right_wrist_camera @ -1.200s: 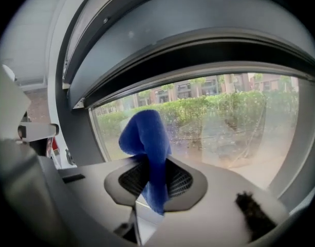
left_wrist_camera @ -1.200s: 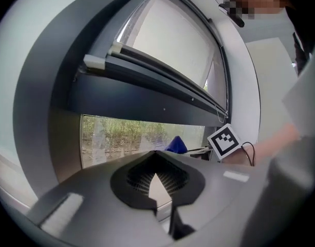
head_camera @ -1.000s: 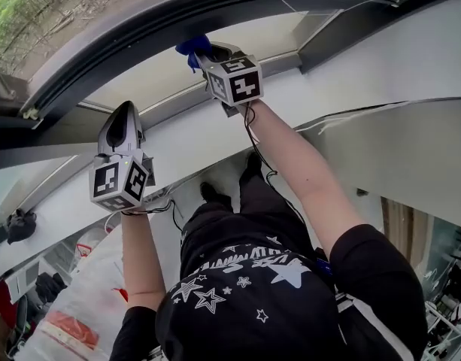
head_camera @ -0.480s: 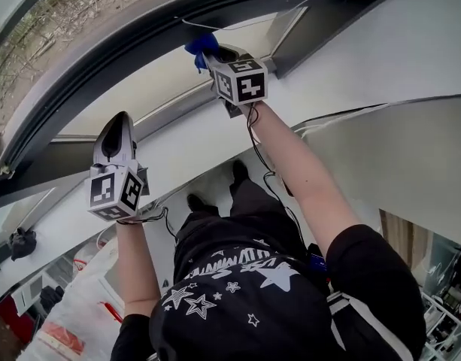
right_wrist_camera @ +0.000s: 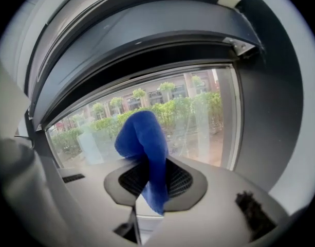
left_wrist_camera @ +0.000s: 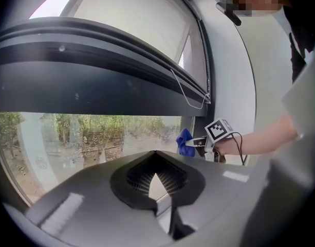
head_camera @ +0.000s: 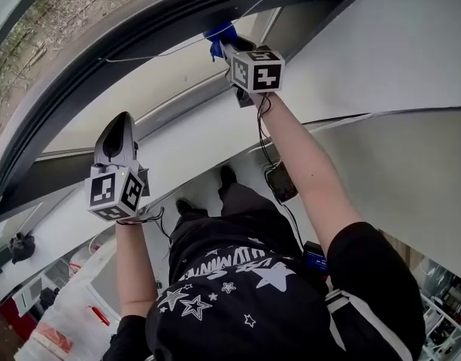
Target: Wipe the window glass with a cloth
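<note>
A blue cloth (right_wrist_camera: 145, 144) is pinched in my right gripper (right_wrist_camera: 149, 183) and bunches up in front of the window glass (right_wrist_camera: 198, 118), close to its right-hand corner. In the head view the right gripper (head_camera: 228, 47) is raised to the top of the pane with the blue cloth (head_camera: 218, 34) sticking out at its tip. My left gripper (head_camera: 122, 123) is held lower and to the left, short of the glass, jaws together and empty. From the left gripper (left_wrist_camera: 156, 178) view, the blue cloth (left_wrist_camera: 184, 141) shows at the glass (left_wrist_camera: 90, 135).
A dark window frame (head_camera: 102, 47) arches over the pane, with a thin cord (left_wrist_camera: 185, 94) hanging from the dark header. A white wall (head_camera: 410, 59) stands to the right. A dark device (head_camera: 281, 180) lies below, and white bags (head_camera: 72, 307) at the lower left.
The right gripper has carried the cloth to the right along the glass, towards the frame's corner. The left gripper has hardly moved.
</note>
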### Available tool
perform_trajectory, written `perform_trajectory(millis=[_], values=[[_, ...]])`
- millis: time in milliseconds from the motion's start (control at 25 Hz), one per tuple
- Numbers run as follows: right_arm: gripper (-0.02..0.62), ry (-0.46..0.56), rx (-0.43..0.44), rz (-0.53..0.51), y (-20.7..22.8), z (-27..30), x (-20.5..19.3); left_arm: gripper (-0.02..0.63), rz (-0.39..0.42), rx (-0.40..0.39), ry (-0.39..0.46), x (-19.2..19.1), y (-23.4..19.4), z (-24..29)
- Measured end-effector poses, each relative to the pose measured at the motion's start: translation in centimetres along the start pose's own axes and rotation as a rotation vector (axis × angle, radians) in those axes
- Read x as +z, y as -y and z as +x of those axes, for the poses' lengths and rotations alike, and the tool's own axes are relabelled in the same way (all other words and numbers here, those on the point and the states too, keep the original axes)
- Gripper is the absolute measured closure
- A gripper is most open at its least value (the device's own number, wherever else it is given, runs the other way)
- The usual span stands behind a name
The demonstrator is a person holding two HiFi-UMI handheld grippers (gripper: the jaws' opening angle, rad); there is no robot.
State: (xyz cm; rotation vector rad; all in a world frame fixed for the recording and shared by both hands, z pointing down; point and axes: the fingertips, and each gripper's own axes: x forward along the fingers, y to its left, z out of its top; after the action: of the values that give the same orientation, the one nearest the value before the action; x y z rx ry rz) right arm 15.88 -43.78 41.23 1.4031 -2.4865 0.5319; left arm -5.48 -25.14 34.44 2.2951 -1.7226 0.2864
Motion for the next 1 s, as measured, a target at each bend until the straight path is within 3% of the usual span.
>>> perform_trajectory(millis=[280,560,800,1000], values=[[0.522,0.025,-0.095,0.054,7.9,-1.6,0.9,0.598,0.010,-0.048,0.010,0.8,3.8,4.3],[0.522,0.027,-0.160,0.069,11.7,-3.3,0.8,0.598,0.021,-0.125,0.025,1.4,7.3,7.1],[0.522,0.023,-0.154,0.048,11.0,-3.4,0.9,0.598,0.012,-0.122,0.041,1.2,7.1,6.6],[0.522,-0.022,-0.096,-0.008,6.0,-3.9,-1.4,0.598,-0.029,-0.104,0.048,0.0,4.6,5.1]])
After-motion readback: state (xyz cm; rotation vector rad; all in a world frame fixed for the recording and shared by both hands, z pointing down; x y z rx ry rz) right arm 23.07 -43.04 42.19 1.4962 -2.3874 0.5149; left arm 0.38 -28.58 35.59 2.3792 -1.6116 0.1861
